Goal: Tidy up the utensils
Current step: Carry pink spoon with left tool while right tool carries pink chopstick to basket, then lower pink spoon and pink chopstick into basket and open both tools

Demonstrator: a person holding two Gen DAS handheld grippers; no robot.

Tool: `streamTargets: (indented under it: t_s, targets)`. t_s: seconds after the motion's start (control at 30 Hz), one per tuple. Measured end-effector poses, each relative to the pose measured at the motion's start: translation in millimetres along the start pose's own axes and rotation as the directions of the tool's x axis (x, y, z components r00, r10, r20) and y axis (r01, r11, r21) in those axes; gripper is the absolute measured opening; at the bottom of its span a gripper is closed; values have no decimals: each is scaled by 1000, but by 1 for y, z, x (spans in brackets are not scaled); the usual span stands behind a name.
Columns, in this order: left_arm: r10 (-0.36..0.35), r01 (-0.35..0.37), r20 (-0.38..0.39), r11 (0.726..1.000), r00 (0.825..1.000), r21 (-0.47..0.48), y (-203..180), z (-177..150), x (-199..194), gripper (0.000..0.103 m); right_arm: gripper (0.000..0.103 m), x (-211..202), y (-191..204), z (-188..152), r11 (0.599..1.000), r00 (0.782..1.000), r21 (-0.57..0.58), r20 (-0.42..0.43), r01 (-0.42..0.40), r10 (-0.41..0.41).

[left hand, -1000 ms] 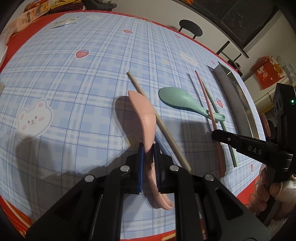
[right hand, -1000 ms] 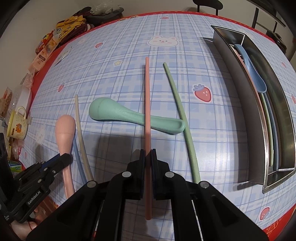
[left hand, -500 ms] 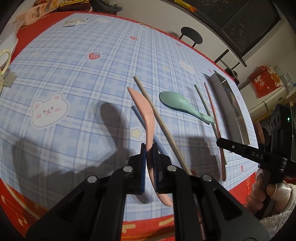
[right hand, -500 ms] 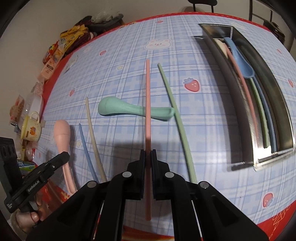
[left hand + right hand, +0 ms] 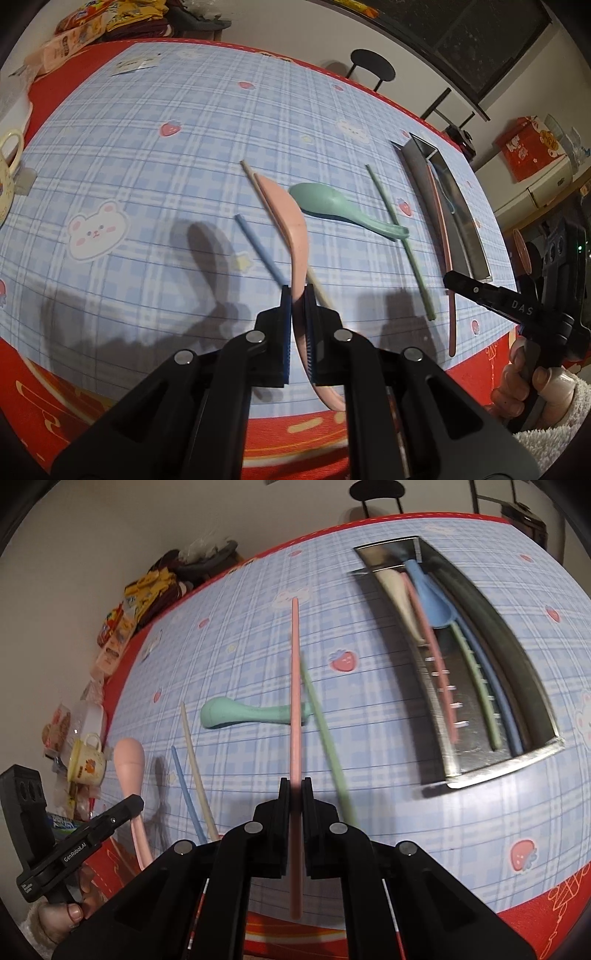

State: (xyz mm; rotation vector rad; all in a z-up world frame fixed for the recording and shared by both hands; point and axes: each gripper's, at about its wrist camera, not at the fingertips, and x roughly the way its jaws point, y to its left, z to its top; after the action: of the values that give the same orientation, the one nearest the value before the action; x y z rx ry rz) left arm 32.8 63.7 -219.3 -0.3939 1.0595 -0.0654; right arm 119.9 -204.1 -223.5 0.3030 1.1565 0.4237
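Observation:
My left gripper (image 5: 298, 295) is shut on a pink spoon (image 5: 291, 221) and holds it above the blue checked tablecloth. My right gripper (image 5: 294, 786) is shut on a pink chopstick (image 5: 294, 686), also lifted. On the cloth lie a green spoon (image 5: 332, 206), a green chopstick (image 5: 400, 240), a blue chopstick (image 5: 258, 251) and a beige chopstick (image 5: 194, 753). The steel tray (image 5: 517, 760) at the right holds several utensils, among them a blue spoon (image 5: 428, 594). The right gripper (image 5: 480, 291) with its pink chopstick (image 5: 451, 317) shows in the left wrist view.
A yellow mug (image 5: 86, 766) and snack packets (image 5: 122, 627) stand along the table's left edge. A black stool (image 5: 373, 70) stands beyond the far edge. A red box (image 5: 532, 147) sits on a shelf at the right.
Both grippers have risen and drawn back from the table, lifting the pink spoon and the pink chopstick higher. The blue chopstick under the spoon has come into view.

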Motion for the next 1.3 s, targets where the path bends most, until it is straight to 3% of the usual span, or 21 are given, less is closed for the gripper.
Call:
streamTargets:
  t_s: [0.2,0.5,0.8,0.97,1.3]
  targets:
    - [-10,11,-18,998,1000,69,-48,11,12,10,7,-22,-36,7,999,999,43,49,-5,3]
    - [-77,86,-57,981,995,173,-140,43,47,10,7,-50,-86,32,997,993,83,118,-1,-8]
    - [-153,168,-93,970,984,177,-214,93,97,10,7,-48,-112,54,997,994,79,112,-19,10]
    - [-198,213,-129,971,972,112,-229,122,135,10,7,-41,-117,67,997,994,68,105,-25,18]
    - [-174,193,-181,977,968,91,-240,157,193,10,7,-25,-126,89,997,997,71,76,-2,-4]
